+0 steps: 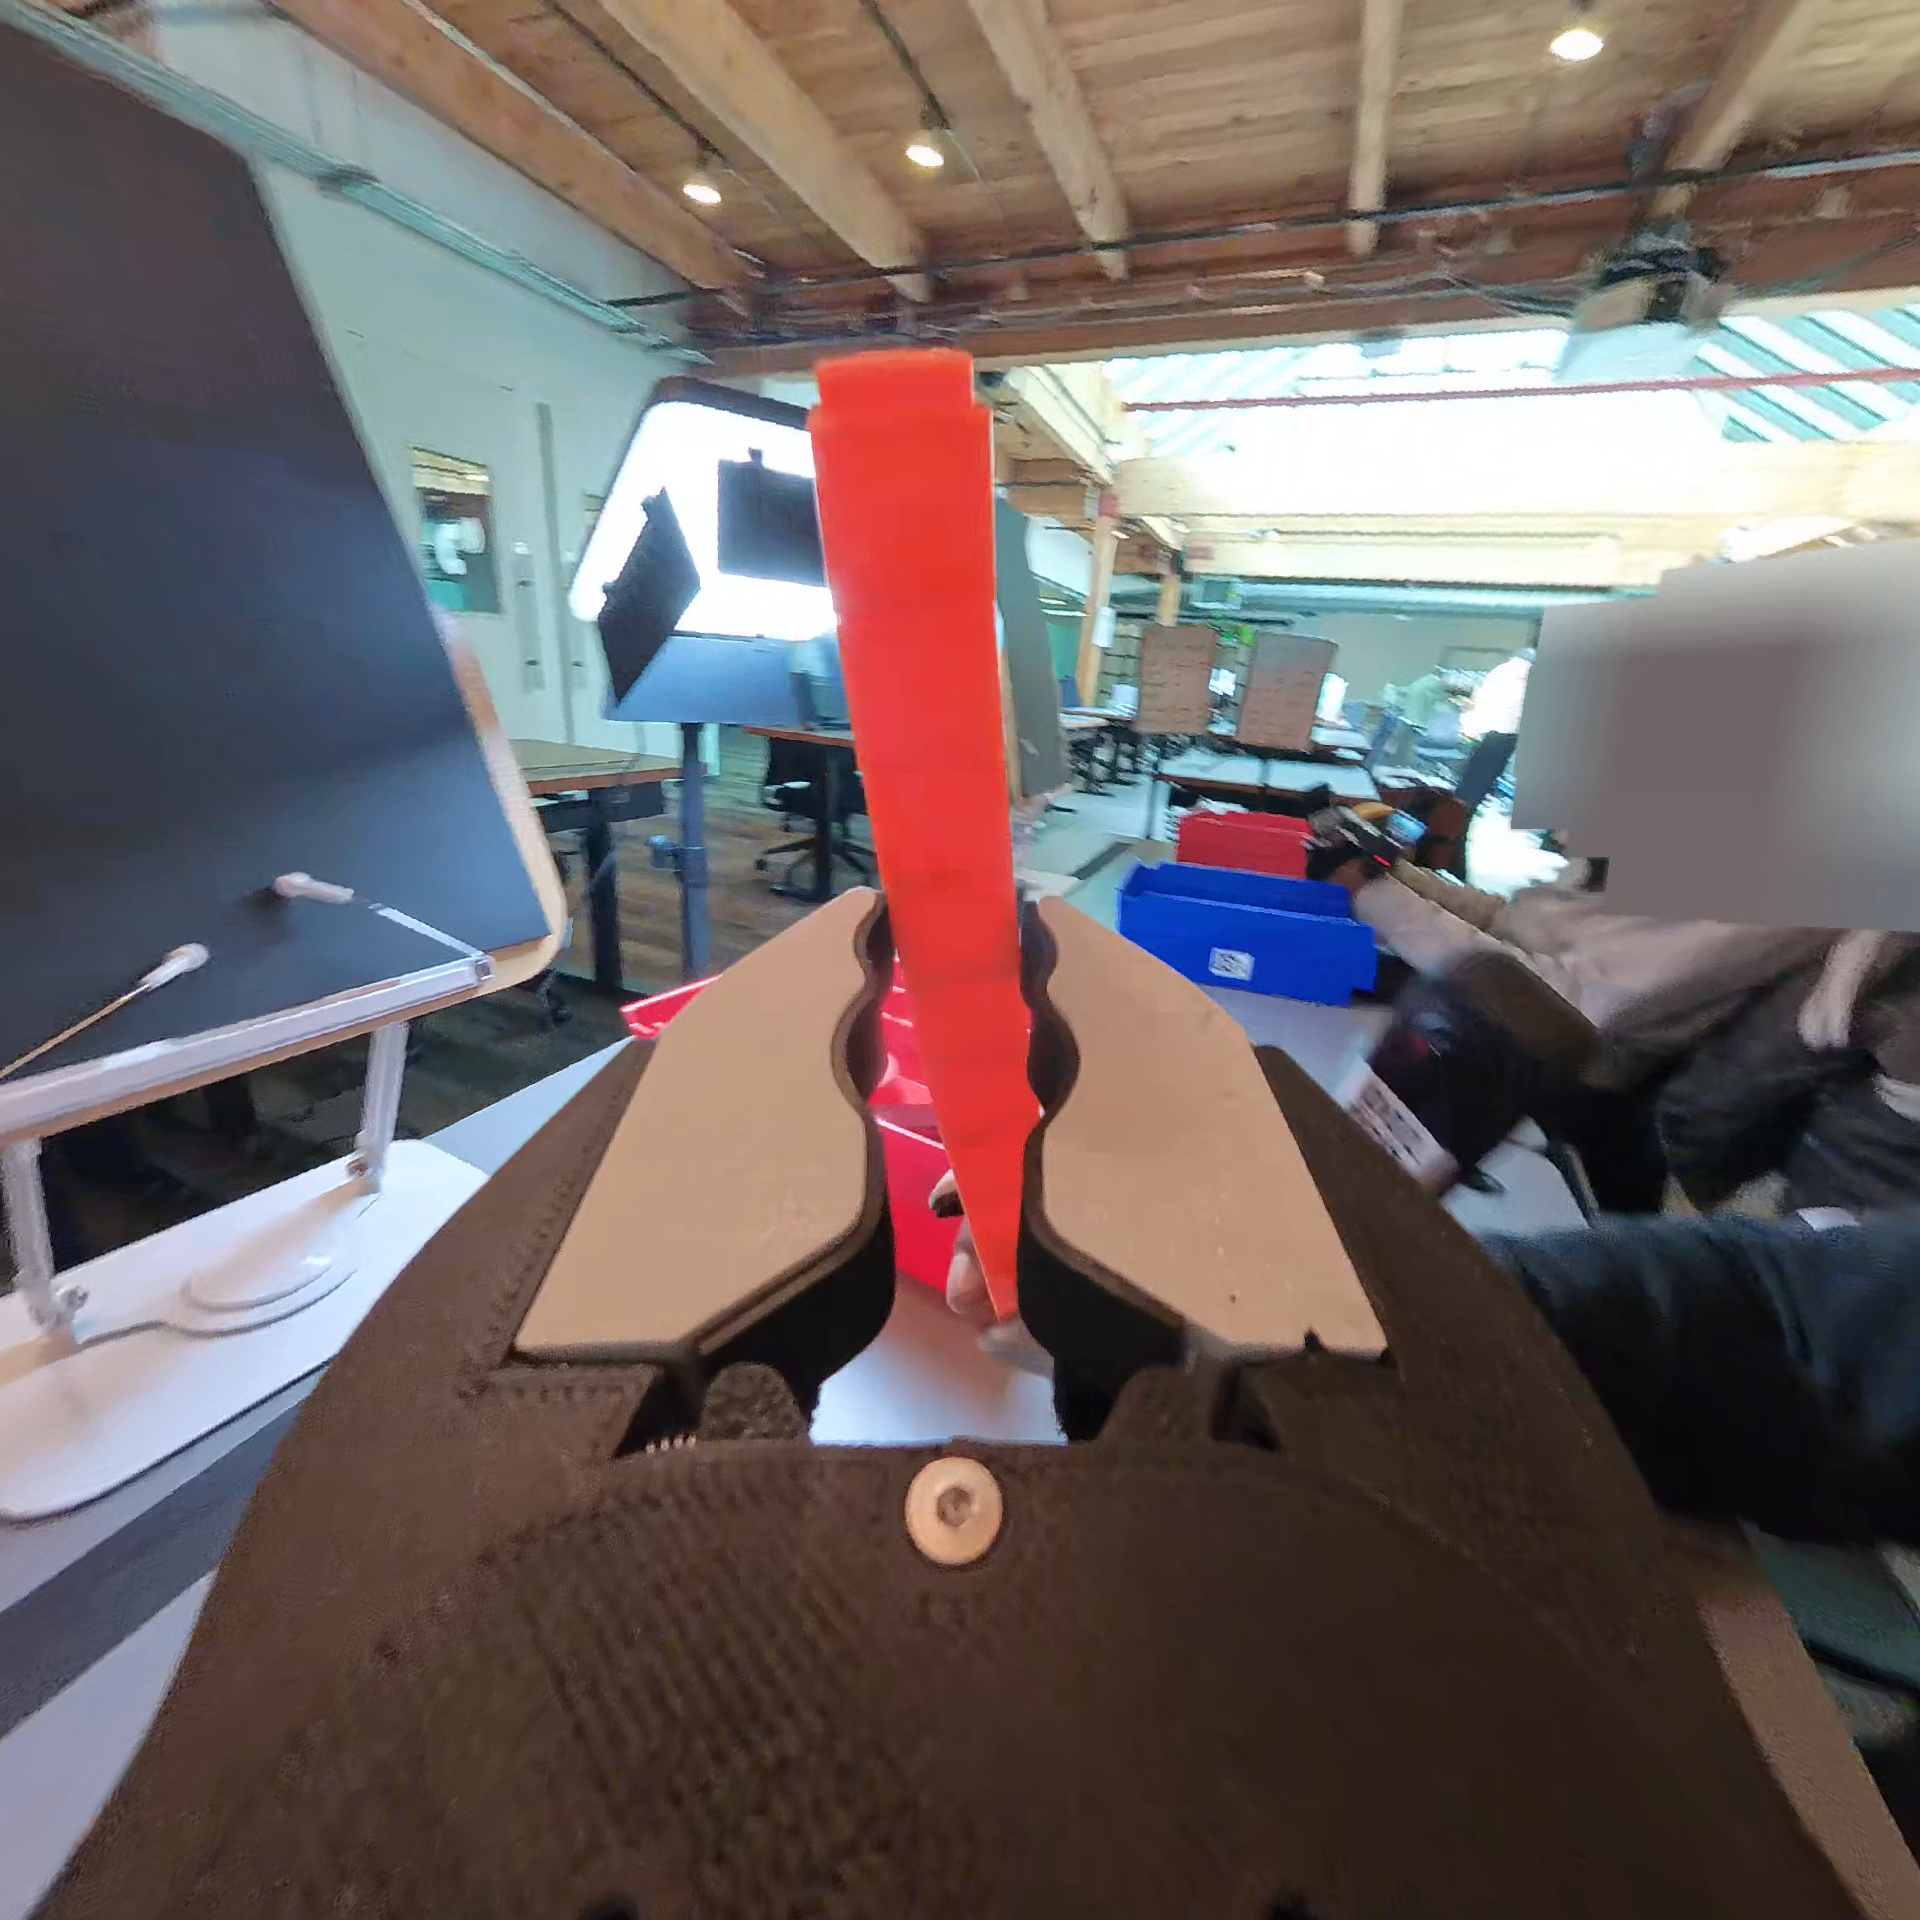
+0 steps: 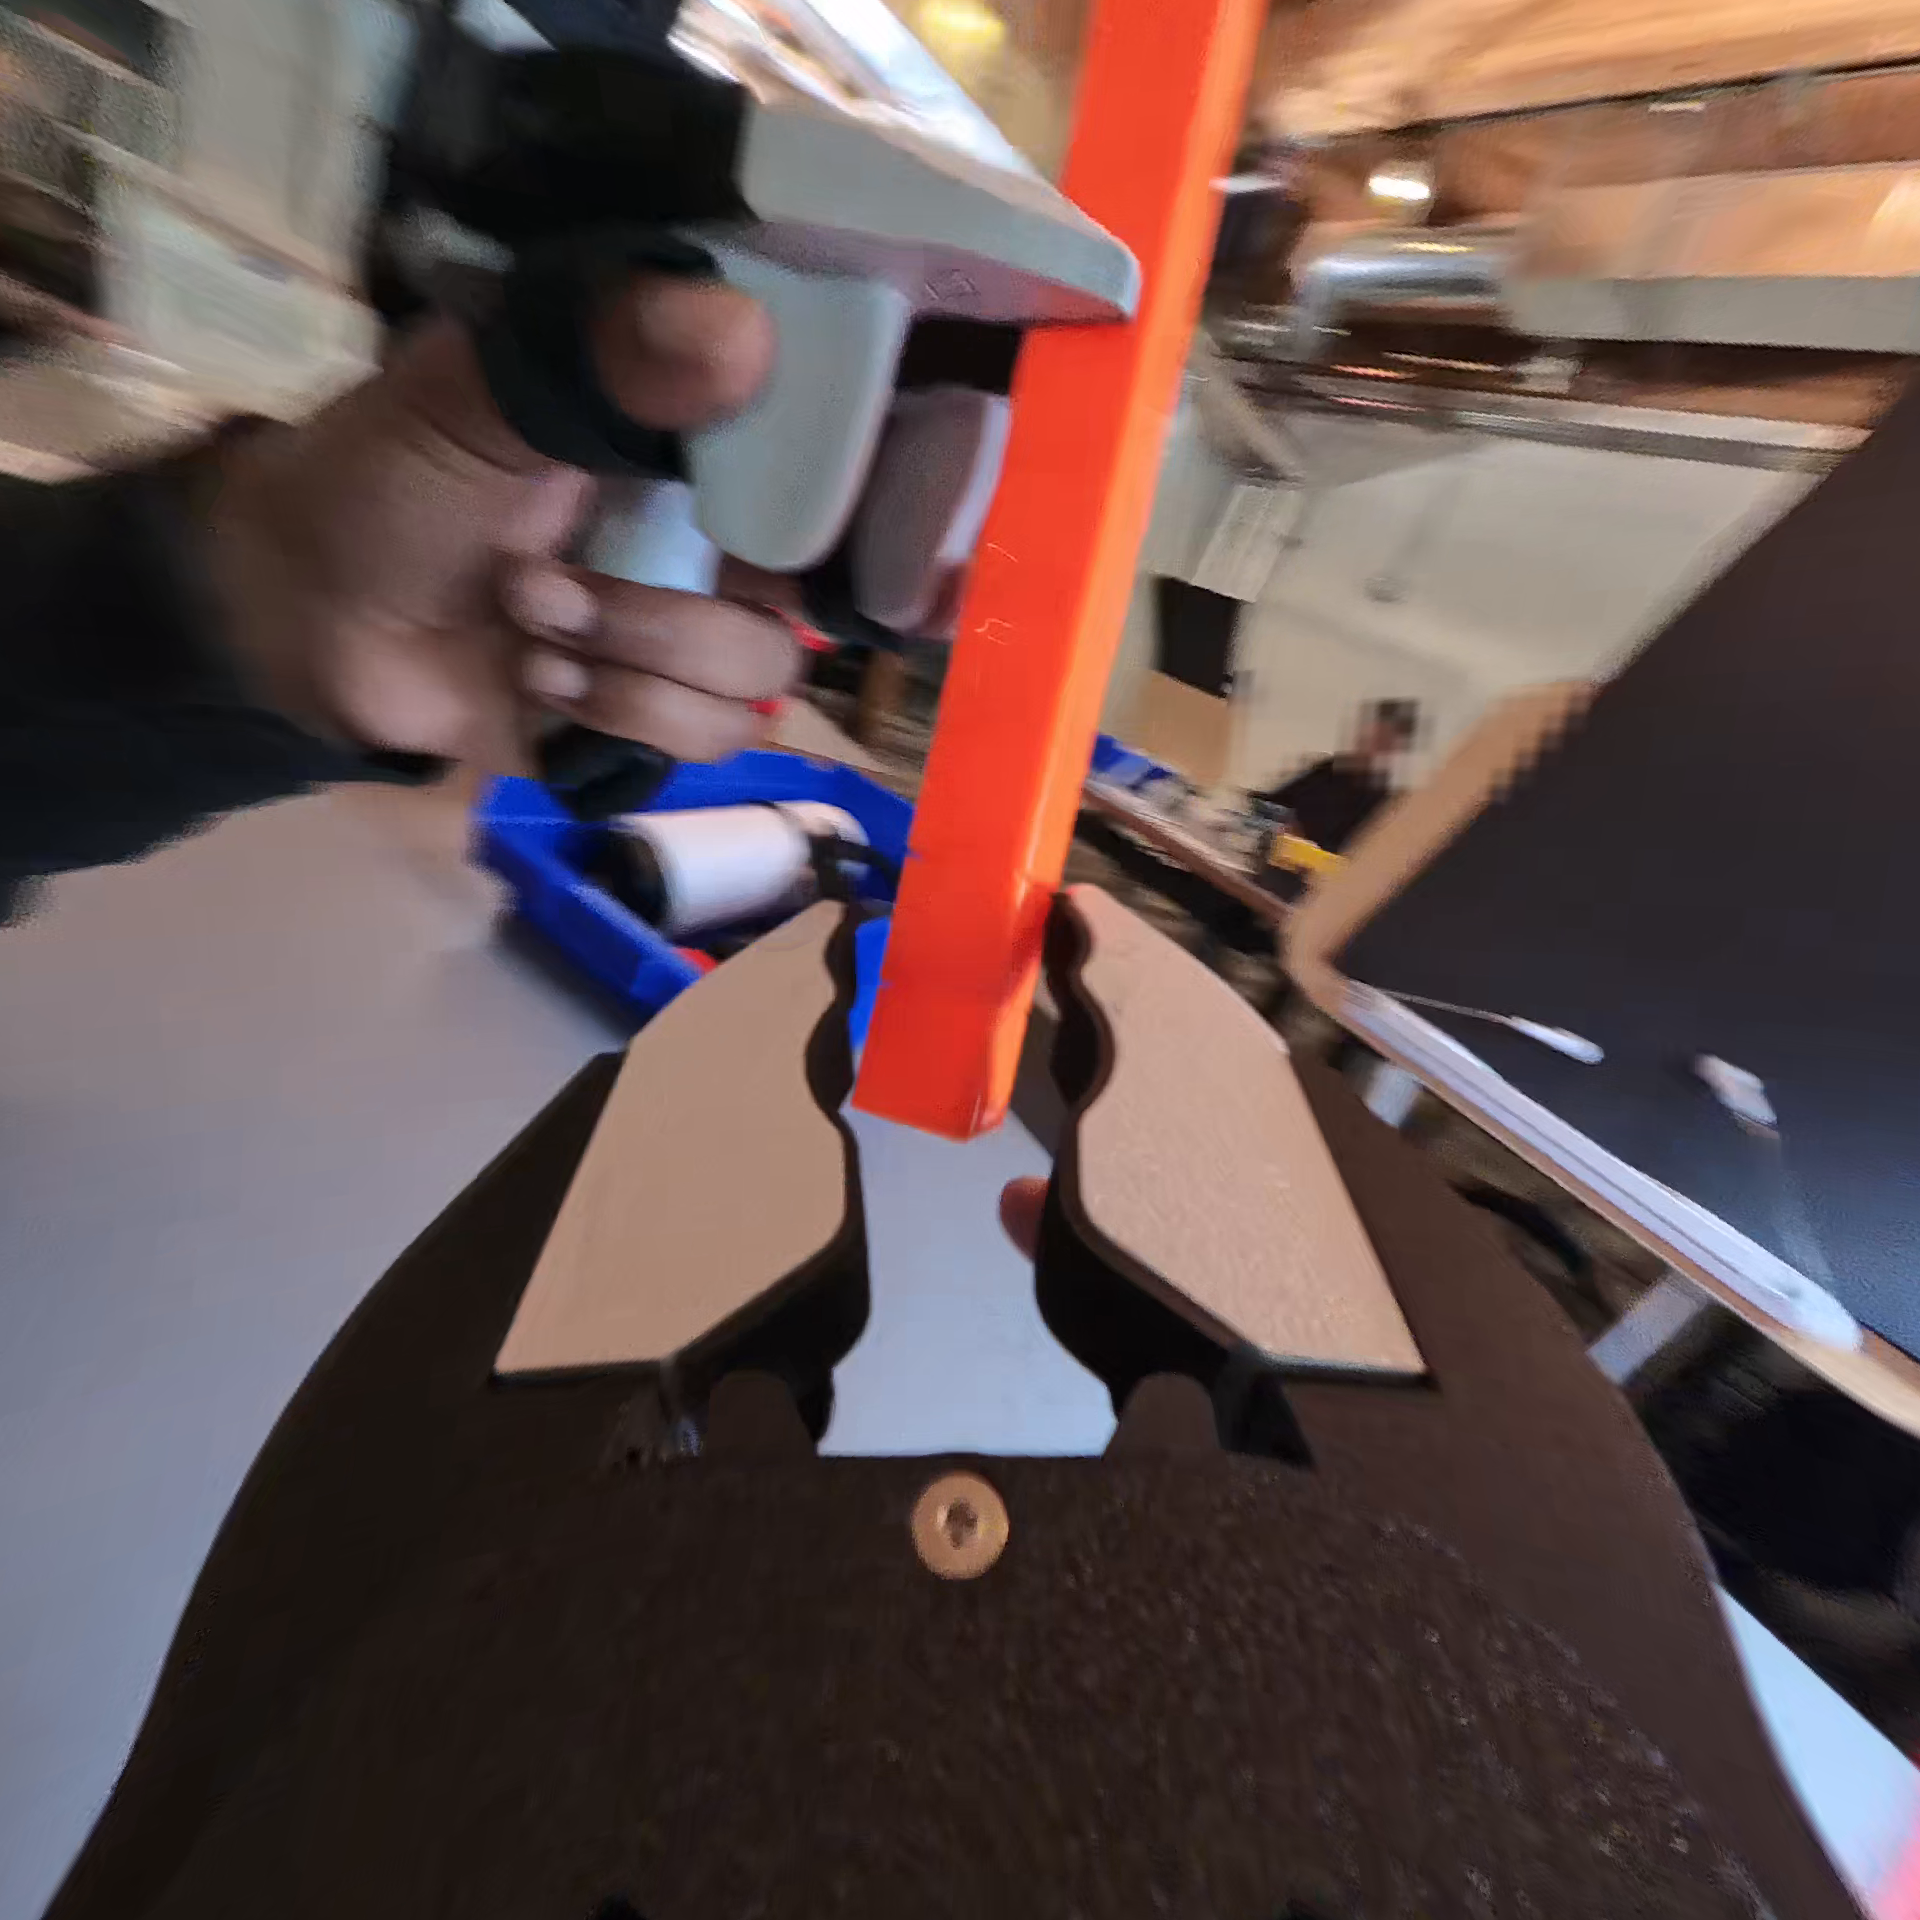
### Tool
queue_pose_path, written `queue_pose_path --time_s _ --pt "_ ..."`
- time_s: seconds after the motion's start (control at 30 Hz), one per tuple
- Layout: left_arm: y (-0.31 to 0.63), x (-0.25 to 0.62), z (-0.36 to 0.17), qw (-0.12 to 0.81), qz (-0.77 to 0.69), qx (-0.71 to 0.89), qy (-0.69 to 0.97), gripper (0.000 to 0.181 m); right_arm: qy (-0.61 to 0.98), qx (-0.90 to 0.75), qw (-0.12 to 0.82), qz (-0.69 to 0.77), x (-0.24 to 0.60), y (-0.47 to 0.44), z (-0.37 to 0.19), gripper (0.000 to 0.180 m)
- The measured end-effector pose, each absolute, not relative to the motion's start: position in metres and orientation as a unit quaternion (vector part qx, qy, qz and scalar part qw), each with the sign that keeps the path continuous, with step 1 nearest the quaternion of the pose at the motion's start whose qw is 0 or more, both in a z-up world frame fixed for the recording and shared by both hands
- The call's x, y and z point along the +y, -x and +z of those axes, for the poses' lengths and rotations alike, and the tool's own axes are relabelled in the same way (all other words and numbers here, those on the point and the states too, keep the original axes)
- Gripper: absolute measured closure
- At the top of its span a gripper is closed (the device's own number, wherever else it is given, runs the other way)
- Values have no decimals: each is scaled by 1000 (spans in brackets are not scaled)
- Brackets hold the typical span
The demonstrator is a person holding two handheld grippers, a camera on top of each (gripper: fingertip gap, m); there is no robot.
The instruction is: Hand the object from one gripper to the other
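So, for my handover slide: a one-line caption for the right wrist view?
Right hand-held gripper closes around the lower end of an orange bar held higher up by the left hand-held gripper.

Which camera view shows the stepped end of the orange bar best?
The left wrist view shows it best: the orange bar rises sharp from between the left gripper fingers, its stepped end whole against the ceiling. In the right wrist view the bar is blurred, leaves the frame at the top, and only its lower end shows at the right gripper.
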State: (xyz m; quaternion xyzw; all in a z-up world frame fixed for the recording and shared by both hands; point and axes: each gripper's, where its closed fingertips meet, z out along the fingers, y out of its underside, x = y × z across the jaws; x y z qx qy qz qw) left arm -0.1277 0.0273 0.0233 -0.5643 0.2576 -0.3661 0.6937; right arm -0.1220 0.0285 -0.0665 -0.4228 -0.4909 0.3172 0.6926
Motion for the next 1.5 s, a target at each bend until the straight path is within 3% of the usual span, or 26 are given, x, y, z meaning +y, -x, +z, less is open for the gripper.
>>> queue_pose_path --time_s 0.17,0.27,0.3,0.33,0.53,0.7,0.8,0.9,1.0,1.23,1.3,1.4,1.5 --pt "99 -14 12 612 -410 410 538 158 403 -620 441 509 -29 110 -77 122" --pt "83 -32 2 573 -435 459 521 157 384 -641 361 558 -51 103 -84 127" --pt "80 -34 -1 563 -442 467 519 158 379 -644 347 566 -56 104 -86 142" --pt "78 -35 -4 557 -449 470 517 157 382 -642 350 565 -56 106 -88 154" --pt "78 -12 1 587 -448 398 544 150 415 -596 427 539 -35 120 -79 156" --pt "75 12 -13 622 -323 383 603 140 503 -542 557 377 18 123 -72 156" --pt "74 30 -23 648 -231 362 630 145 566 -485 596 298 43 119 -74 156" --pt "76 40 -31 667 -162 363 631 154 603 -457 585 292 48 119 -79 156" --pt "78 36 -27 658 -197 363 630 154 574 -480 587 310 41 121 -74 155" --pt "86 2 -8 584 -399 388 591 154 439 -594 442 509 -12 109 -79 123" --pt "85 -6 -6 563 -437 397 578 155 424 -608 391 545 -26 108 -87 128" --pt "83 -13 -5 549 -463 405 565 154 417 -601 383 564 -32 113 -89 154" --pt "82 -11 0 559 -474 386 560 155 428 -584 408 556 -27 119 -86 155"
